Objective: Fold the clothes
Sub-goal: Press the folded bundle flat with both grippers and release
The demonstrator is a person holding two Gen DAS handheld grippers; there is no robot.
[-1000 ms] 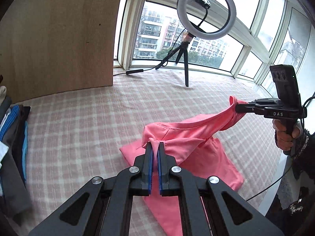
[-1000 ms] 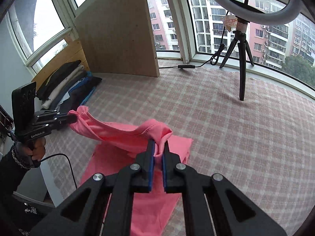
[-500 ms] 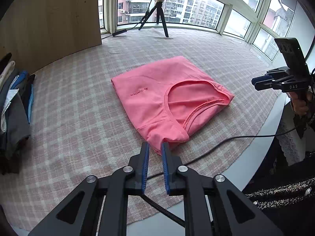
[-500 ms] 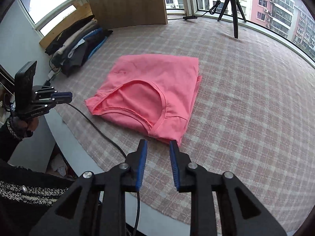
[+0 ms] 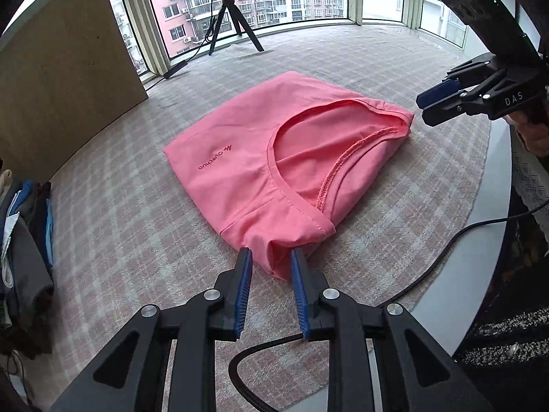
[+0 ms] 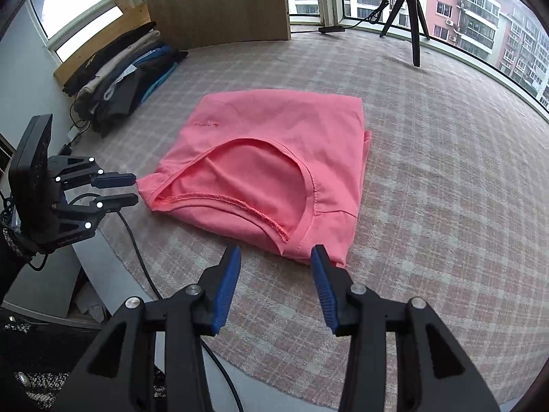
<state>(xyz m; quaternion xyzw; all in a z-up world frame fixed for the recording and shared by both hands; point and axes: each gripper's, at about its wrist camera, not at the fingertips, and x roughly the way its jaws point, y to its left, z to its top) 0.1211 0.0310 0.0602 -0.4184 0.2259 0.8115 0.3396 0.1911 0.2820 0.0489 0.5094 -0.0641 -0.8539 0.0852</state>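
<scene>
A pink shirt [image 5: 274, 158] lies folded flat on the checked cloth, its neckline facing the near edge; it also shows in the right wrist view [image 6: 274, 161]. My left gripper [image 5: 271, 261] is open, its jaws on either side of the shirt's near shoulder corner without holding it. It also shows in the right wrist view [image 6: 133, 190]. My right gripper [image 6: 274, 257] is open at the shirt's other near corner, empty. It also shows in the left wrist view [image 5: 423, 108], open just right of the shirt.
A stack of folded dark clothes [image 6: 120, 72] lies at the left. A wooden board [image 6: 219, 3] stands at the back. A ring light tripod [image 6: 411, 17] stands by the windows. A black cable [image 5: 446, 257] runs over the table's near edge [image 5: 494, 171].
Both grippers held the shirt's shoulders up a second ago. They laid it down folded, let go, and have opened wider at its near corners.
</scene>
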